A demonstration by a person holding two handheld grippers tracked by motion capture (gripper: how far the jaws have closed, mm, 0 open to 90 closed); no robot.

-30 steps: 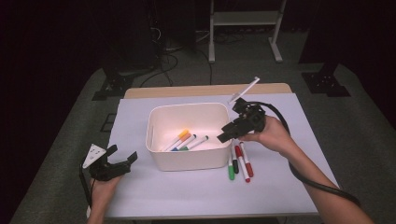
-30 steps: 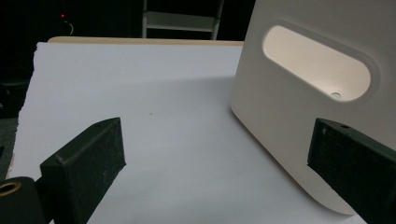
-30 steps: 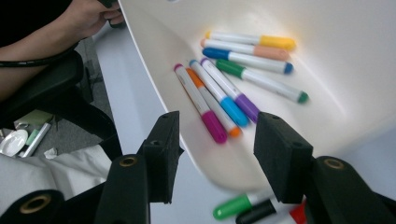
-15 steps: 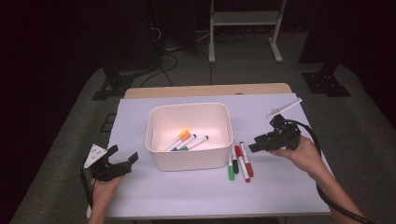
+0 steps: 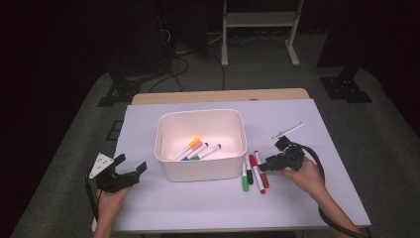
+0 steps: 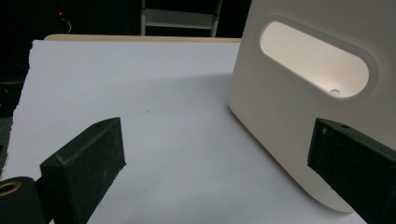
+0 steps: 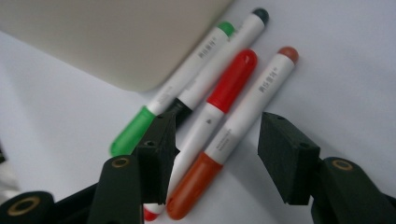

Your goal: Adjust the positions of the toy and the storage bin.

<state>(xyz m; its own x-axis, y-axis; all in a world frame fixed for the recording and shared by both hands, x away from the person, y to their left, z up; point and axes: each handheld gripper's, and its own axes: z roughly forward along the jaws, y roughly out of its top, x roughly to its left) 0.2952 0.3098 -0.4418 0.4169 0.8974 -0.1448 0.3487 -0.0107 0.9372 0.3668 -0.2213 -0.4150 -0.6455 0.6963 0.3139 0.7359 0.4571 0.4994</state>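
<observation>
Markers (image 5: 198, 150) (orange, blue, green) lie inside white bin (image 5: 200, 171).

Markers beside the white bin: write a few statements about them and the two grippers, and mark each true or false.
1. Four markers lie on the table right of the white bin. True.
2. The right gripper is clamped on the green marker. False: its jaws stand open over the orange-red marker, having just been opening.
3. Markers already lie inside the bin. True.
4. The left gripper holds a marker. False: it is open and empty, left of the bin.
</observation>
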